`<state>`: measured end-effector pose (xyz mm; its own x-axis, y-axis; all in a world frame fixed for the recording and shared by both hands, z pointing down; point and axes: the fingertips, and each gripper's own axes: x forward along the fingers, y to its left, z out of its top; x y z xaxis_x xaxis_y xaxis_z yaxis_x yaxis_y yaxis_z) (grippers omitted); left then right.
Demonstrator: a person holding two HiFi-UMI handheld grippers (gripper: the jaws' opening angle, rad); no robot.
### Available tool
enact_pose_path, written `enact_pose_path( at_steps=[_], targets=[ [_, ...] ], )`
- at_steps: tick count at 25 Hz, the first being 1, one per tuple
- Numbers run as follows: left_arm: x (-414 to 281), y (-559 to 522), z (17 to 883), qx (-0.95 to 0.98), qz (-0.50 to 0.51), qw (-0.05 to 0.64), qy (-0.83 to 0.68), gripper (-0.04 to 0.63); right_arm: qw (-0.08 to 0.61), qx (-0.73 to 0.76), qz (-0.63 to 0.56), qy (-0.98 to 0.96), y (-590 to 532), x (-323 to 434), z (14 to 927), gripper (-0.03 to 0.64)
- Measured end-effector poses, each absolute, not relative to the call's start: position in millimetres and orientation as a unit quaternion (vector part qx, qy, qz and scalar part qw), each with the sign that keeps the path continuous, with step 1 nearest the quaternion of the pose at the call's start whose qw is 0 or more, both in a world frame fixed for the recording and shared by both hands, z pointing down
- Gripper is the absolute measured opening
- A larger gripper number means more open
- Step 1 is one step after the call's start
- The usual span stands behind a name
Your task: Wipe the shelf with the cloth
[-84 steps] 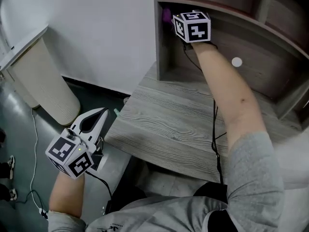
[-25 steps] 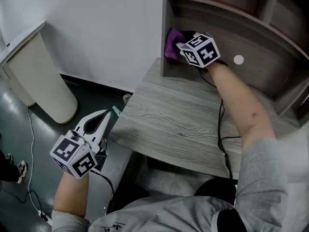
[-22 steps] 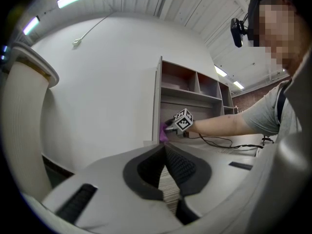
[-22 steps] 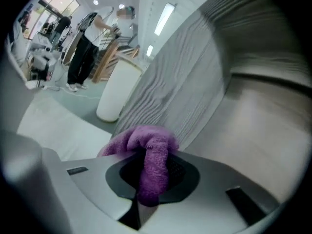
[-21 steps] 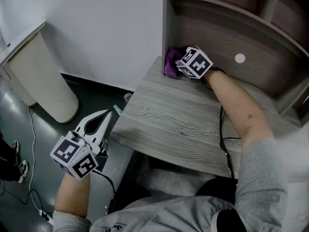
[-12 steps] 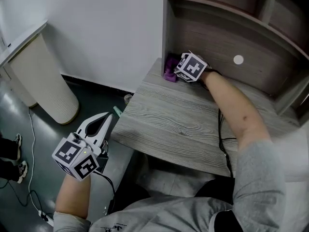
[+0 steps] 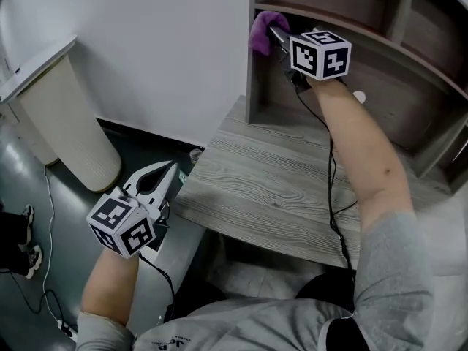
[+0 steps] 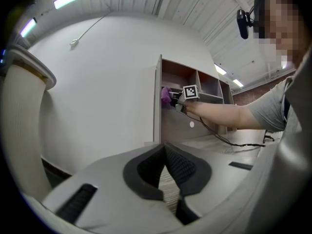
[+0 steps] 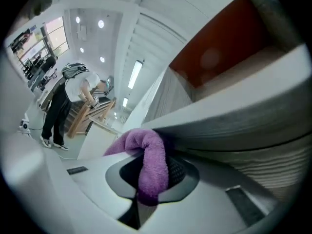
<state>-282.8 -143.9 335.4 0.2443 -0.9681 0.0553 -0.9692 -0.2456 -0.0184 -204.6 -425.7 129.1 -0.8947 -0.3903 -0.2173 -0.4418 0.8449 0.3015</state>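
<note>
The purple cloth (image 7: 262, 31) is pinched in my right gripper (image 7: 276, 35), which is raised to the front left corner of the wooden shelf board (image 7: 365, 39) inside the shelf unit. In the right gripper view the cloth (image 9: 148, 162) hangs folded between the jaws, pressed against the shelf board's front edge (image 9: 234, 121). My left gripper (image 7: 157, 183) hangs low at the left, beside the table's edge, its jaws shut on nothing. In the left gripper view the cloth (image 8: 165, 96) and the right gripper (image 8: 178, 100) show far off at the shelf.
A grey wood-grain table top (image 7: 270, 189) lies below the shelf unit, whose upright left side panel (image 7: 252, 79) stands by the white wall. A cream ribbed bin (image 7: 62, 123) stands on the floor at the left. A black cable (image 7: 329, 196) runs along my right arm.
My right gripper has lifted the cloth from the table-level corner of the shelf unit up to the shelf board above. The left gripper has barely moved.
</note>
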Motion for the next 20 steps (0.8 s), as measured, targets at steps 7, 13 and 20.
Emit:
enact_pose_path(
  at_steps=[7,13,20],
  targets=[
    [-282,-149,334,0.792,0.029,0.013,-0.61,0.021,0.094,-0.236,0.073,0.965,-432,-208,122,0.054],
    [-289,-144,339,0.788,0.023,0.018,-0.615,0.021,0.015,-0.297,0.189,0.936,-423,-211,126,0.052],
    [-295,-137,349,0.782,0.022,0.024,-0.622,0.021,-0.09,-0.293,0.237,0.922,-422,-214,206,0.051]
  ],
)
